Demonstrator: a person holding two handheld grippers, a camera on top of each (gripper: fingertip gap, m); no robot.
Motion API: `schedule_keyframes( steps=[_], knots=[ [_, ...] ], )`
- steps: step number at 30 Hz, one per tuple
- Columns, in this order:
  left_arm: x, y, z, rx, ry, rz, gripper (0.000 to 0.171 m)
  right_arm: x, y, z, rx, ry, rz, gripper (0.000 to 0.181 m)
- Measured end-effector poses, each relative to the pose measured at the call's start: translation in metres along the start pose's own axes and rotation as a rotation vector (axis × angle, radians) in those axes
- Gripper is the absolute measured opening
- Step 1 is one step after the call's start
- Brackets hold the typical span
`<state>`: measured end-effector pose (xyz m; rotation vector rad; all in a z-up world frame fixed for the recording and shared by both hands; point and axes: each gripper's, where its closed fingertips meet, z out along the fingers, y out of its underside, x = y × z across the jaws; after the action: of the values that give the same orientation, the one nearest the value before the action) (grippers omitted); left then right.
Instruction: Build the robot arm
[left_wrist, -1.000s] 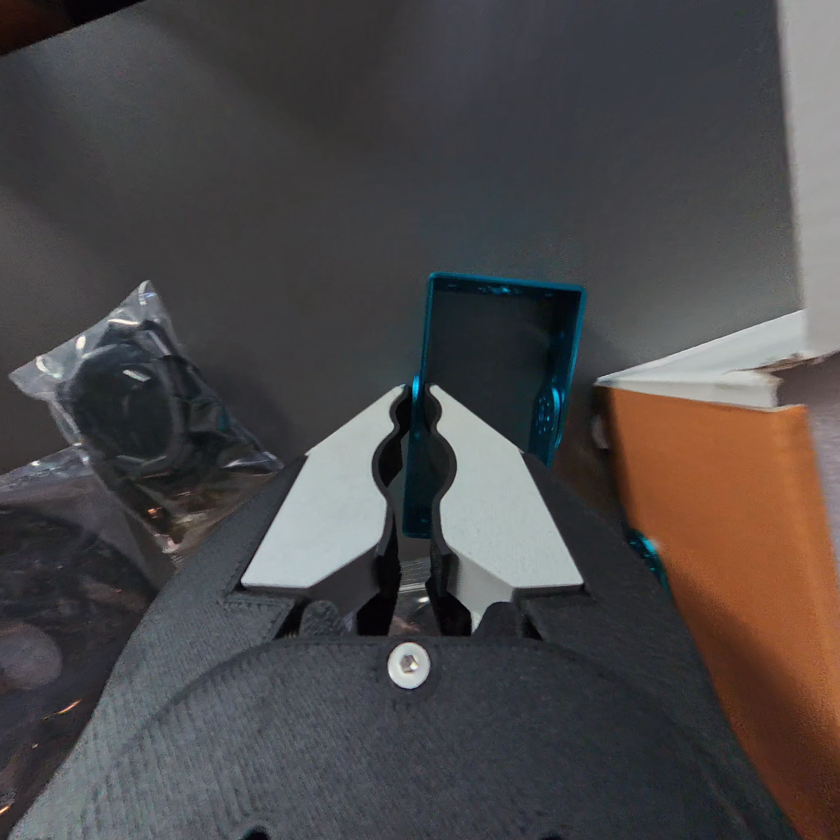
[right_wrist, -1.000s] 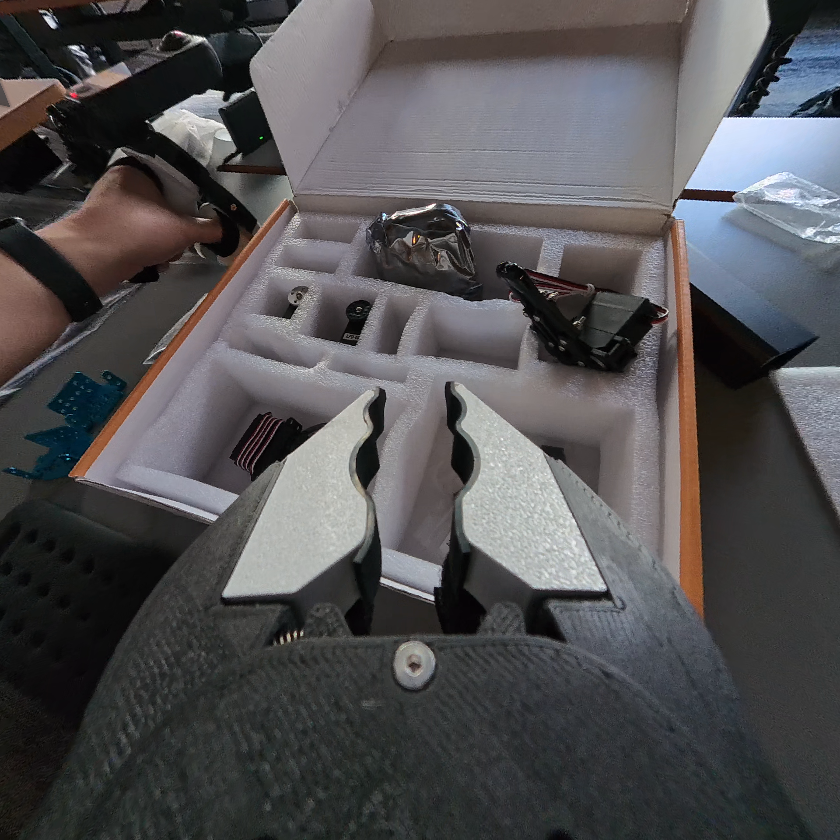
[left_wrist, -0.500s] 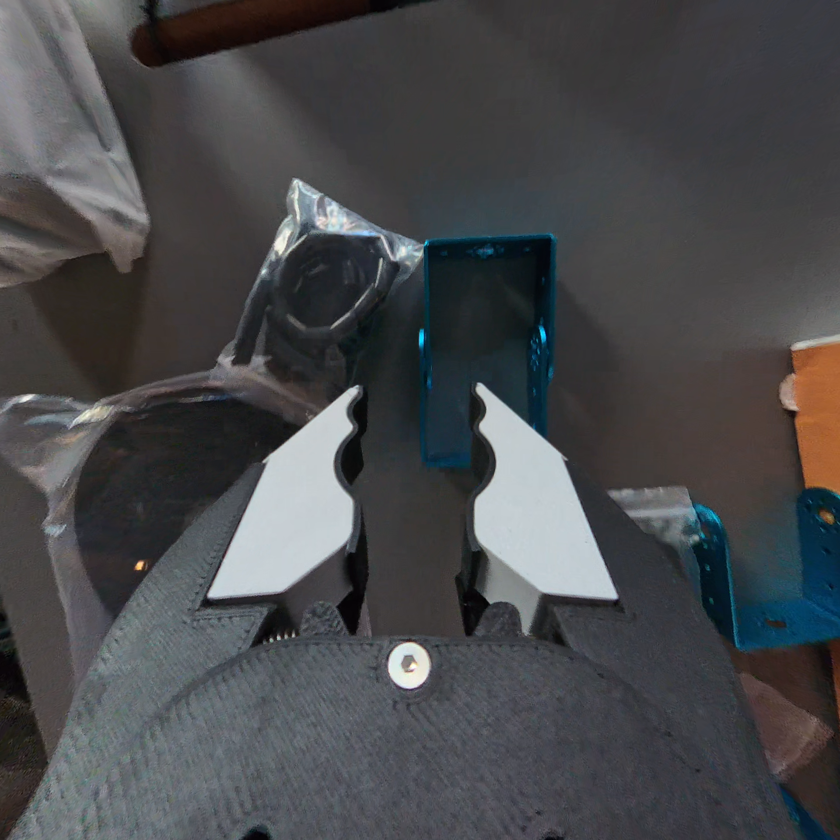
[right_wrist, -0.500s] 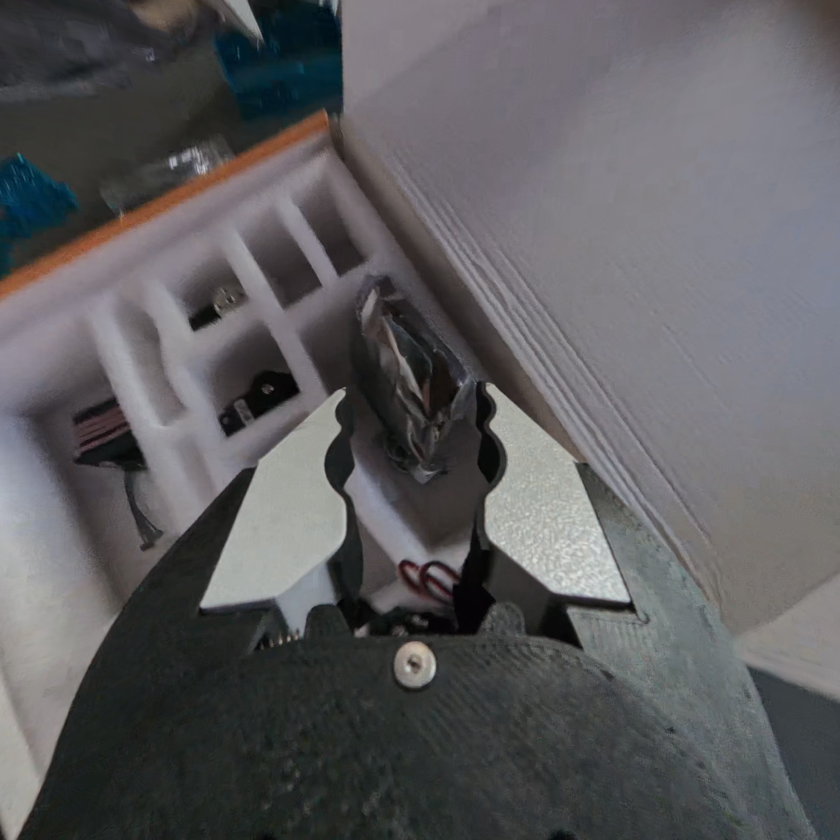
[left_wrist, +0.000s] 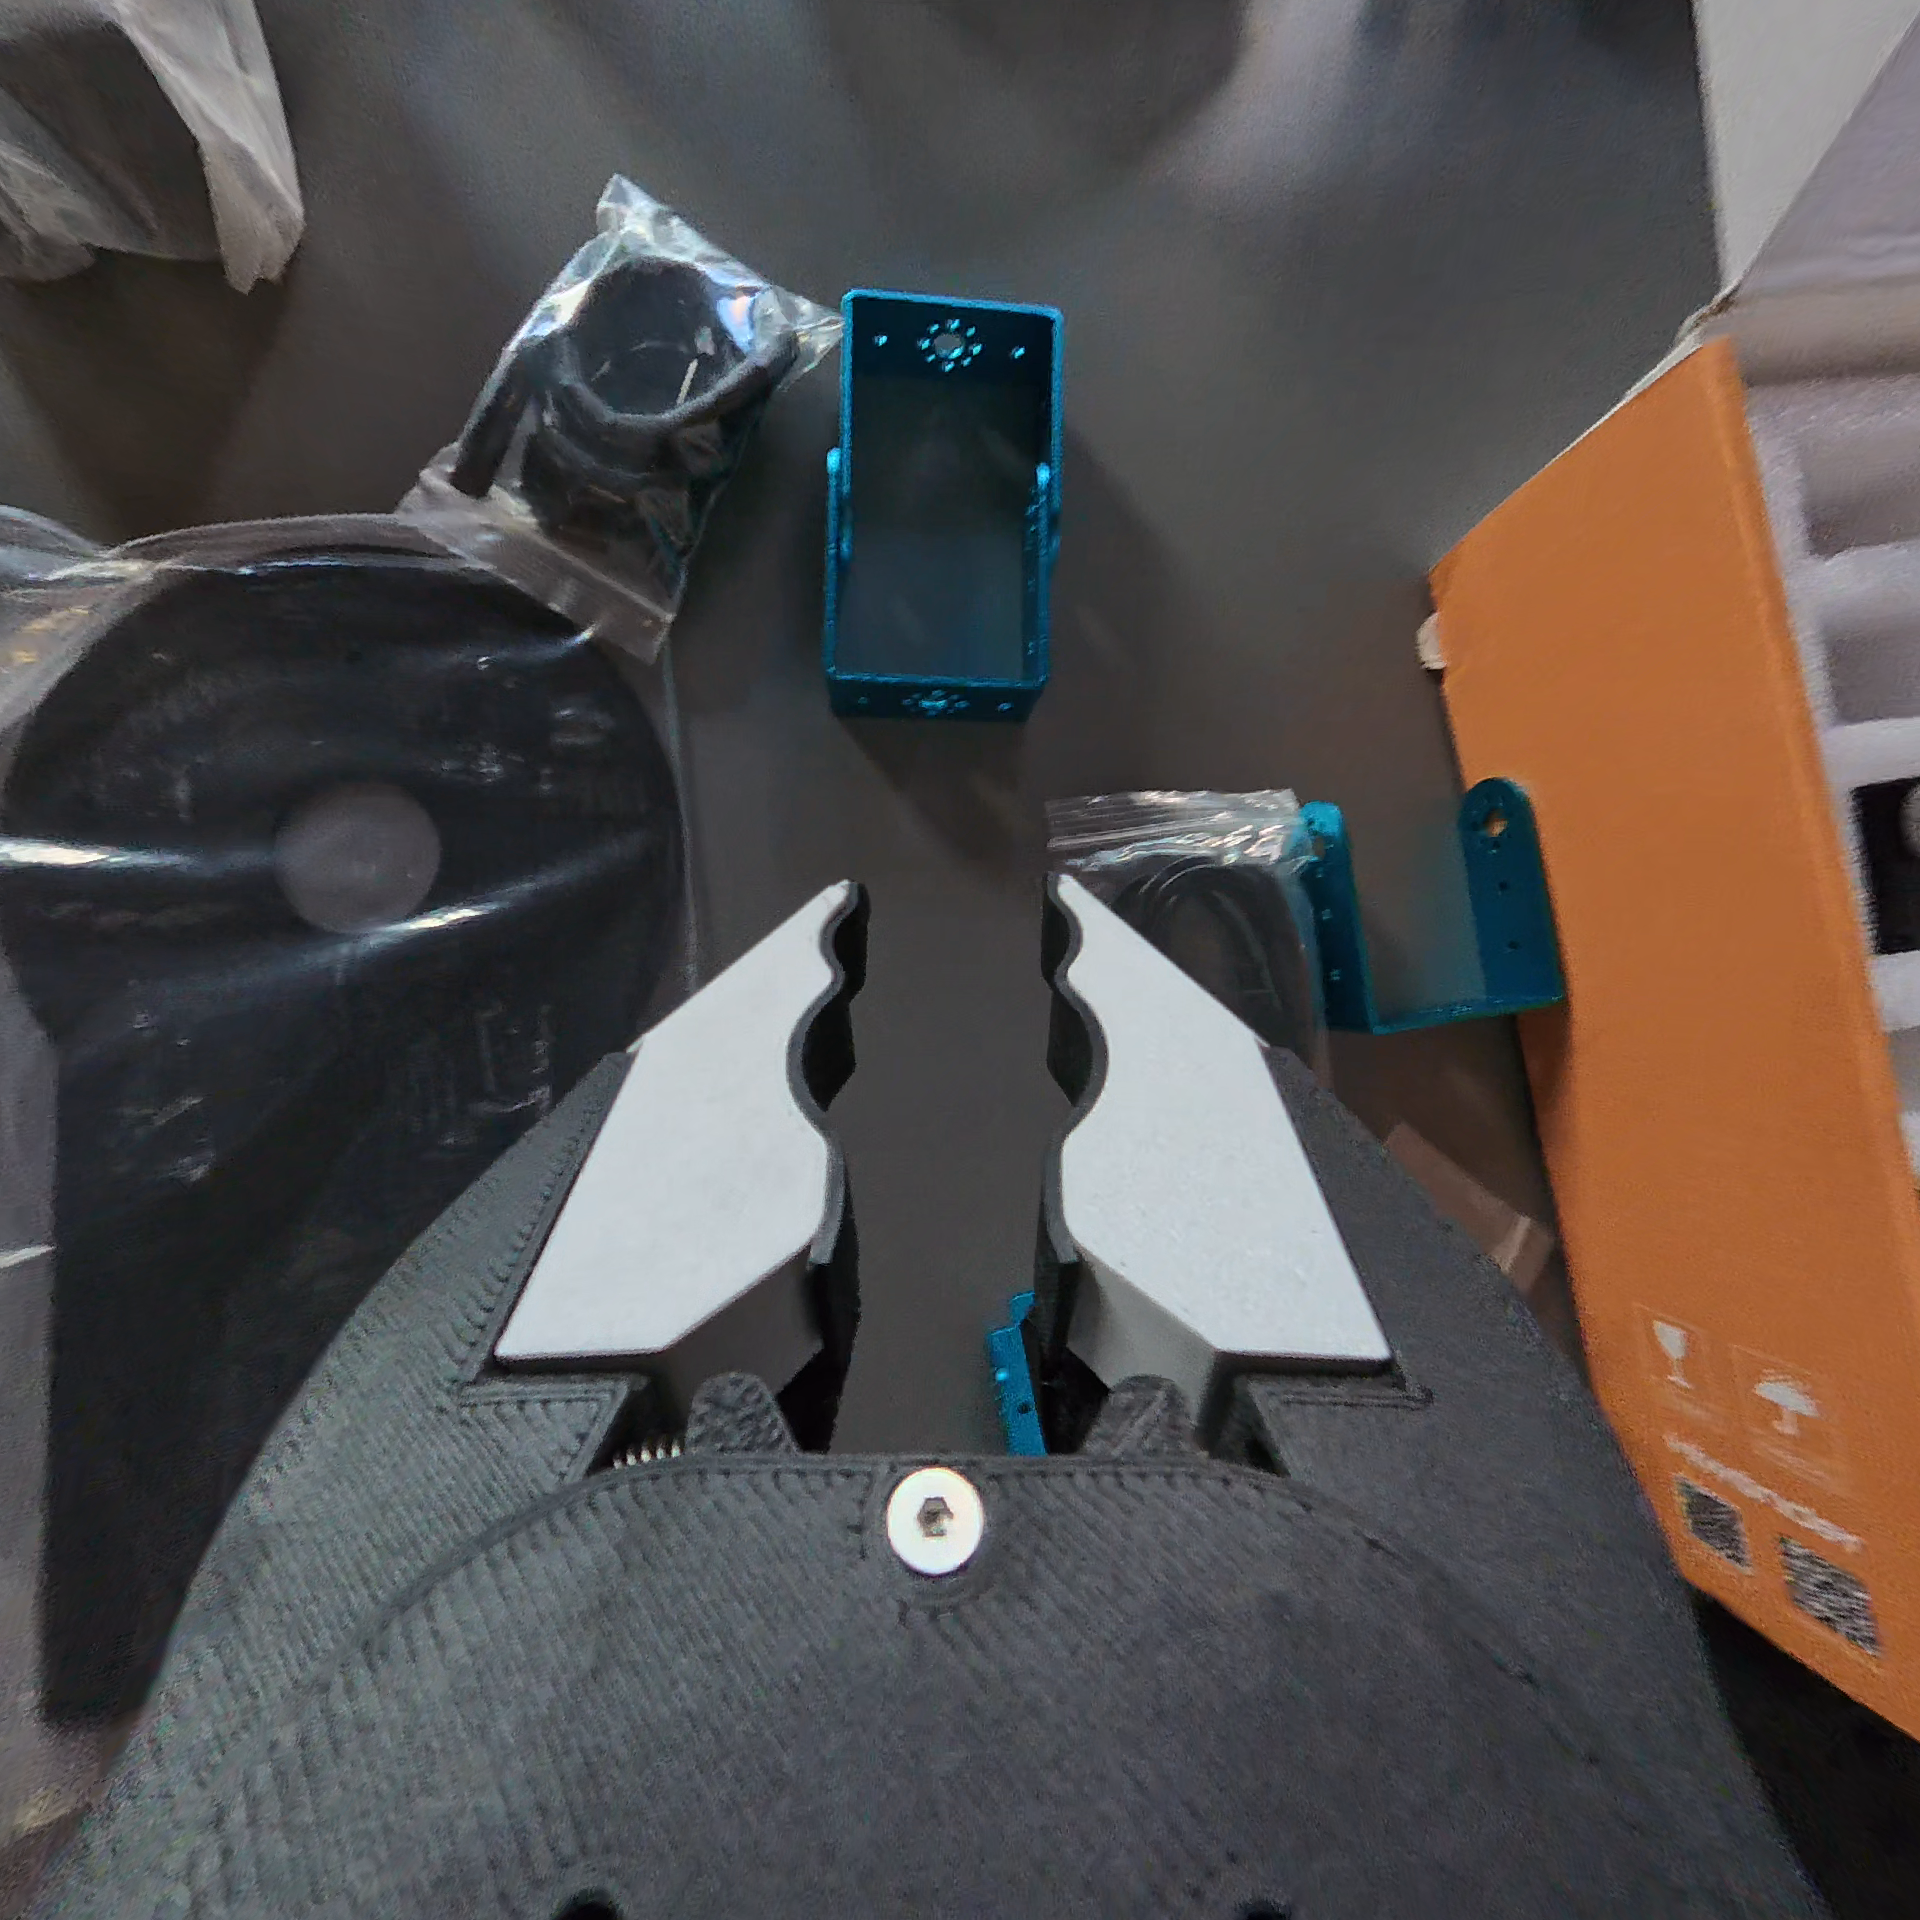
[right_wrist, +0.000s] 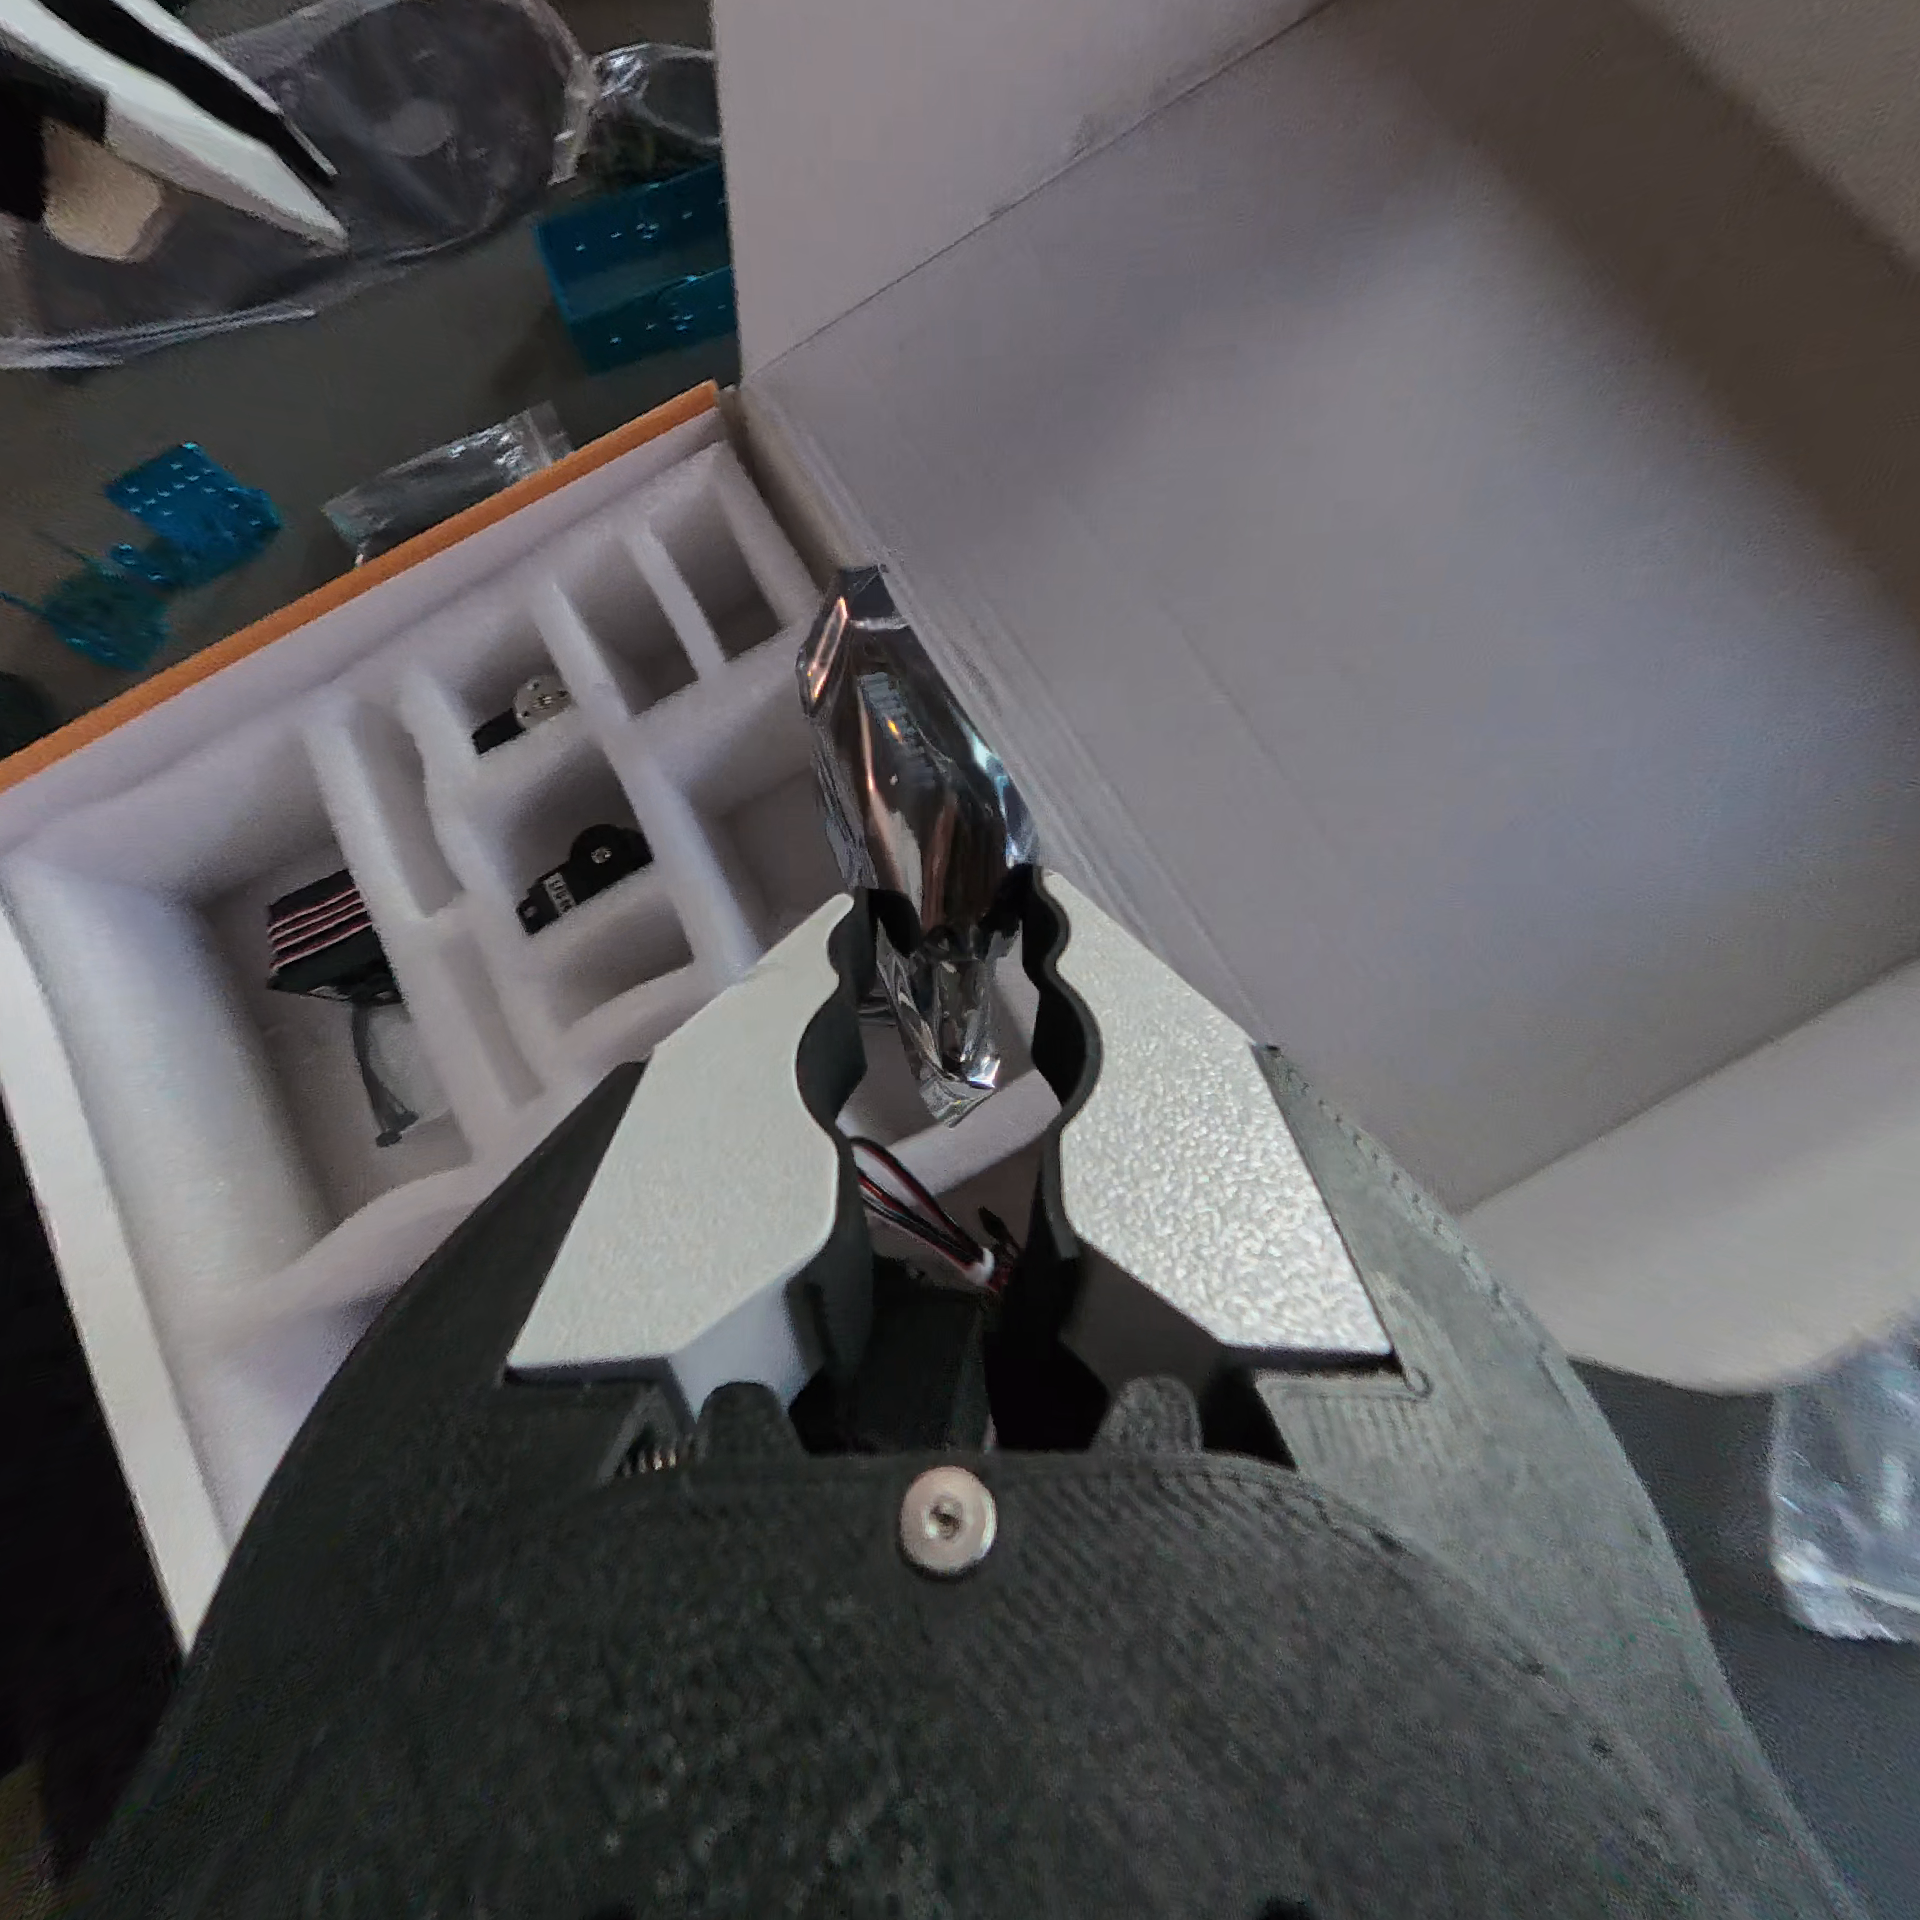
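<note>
My left gripper (left_wrist: 951, 904) is open and empty, above the dark table. A blue metal U-bracket (left_wrist: 940, 509) lies on the table ahead of it, apart from the fingers. My right gripper (right_wrist: 951, 899) is over the open box's white foam insert (right_wrist: 343, 748), shut on a silver foil bag (right_wrist: 904, 769). The bag sticks up from the fingertips close to the white lid (right_wrist: 1351, 520). Red, white and black wires show below, between the fingers.
Beside the left gripper are a bagged black disc (left_wrist: 312, 883), a bag of black cable (left_wrist: 623, 405), a small bag (left_wrist: 1195, 894), another blue bracket (left_wrist: 1434, 935) and the box's orange side (left_wrist: 1683, 987). Foam pockets hold a wired servo (right_wrist: 322, 935) and a small black part (right_wrist: 582, 873). My right fingertips sit around 40 centimetres from my left ones. It is some 12 centimetres from my left tips to the blue metal U-bracket (left_wrist: 940, 509).
The left gripper let go of the blue bracket on the table, opened and drew back up. The right gripper moved into the box and closed on the silver bag.
</note>
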<state>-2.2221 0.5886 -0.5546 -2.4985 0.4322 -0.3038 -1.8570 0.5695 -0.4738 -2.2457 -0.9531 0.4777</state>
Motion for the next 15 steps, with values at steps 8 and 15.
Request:
schedule_keyframes(
  steps=[8, 15],
  knots=[
    [0.043, -0.035, 0.009, 0.043, 0.086, -0.014, 0.031, 0.001, 0.031, 0.036, -0.045, -0.019, 0.037, 0.046],
    [0.081, -0.052, 0.007, 0.078, 0.151, 0.007, 0.028, -0.03, 0.077, -0.045, 0.17, 0.0, 0.119, 0.063]
  ],
)
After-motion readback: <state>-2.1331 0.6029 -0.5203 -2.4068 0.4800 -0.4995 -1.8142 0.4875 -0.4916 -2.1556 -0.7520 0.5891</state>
